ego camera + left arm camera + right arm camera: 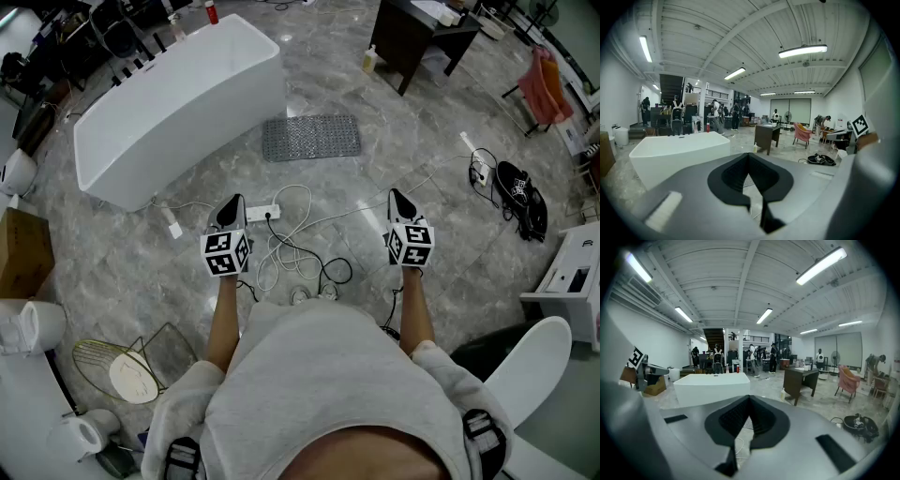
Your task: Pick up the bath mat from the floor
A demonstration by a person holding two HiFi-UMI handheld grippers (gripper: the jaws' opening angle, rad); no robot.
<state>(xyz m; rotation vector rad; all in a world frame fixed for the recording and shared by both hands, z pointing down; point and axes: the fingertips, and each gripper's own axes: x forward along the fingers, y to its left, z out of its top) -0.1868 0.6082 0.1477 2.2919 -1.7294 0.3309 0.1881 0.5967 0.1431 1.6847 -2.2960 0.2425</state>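
Left tongs [235, 200] and right tongs [397, 194] sit closed and empty, well short of the bath mat [311, 137] flat on the floor [412, 122] by the bathtub [178, 103], probably limp, best pinched at its near edge.

Reaching both bare arms forward, side by side and well apart, the left forearm [223, 321] and right forearm [415, 314] emerging from pale grey fleece sleeves [178, 405]. Holding out a black two-jaw left gripper [233, 201] carrying a black-and-white marker cube, and a matching black right gripper [397, 195]. Tilting both slightly downward, tips pointing ahead. Pressing each pair of jaws fully together, with nothing between them.
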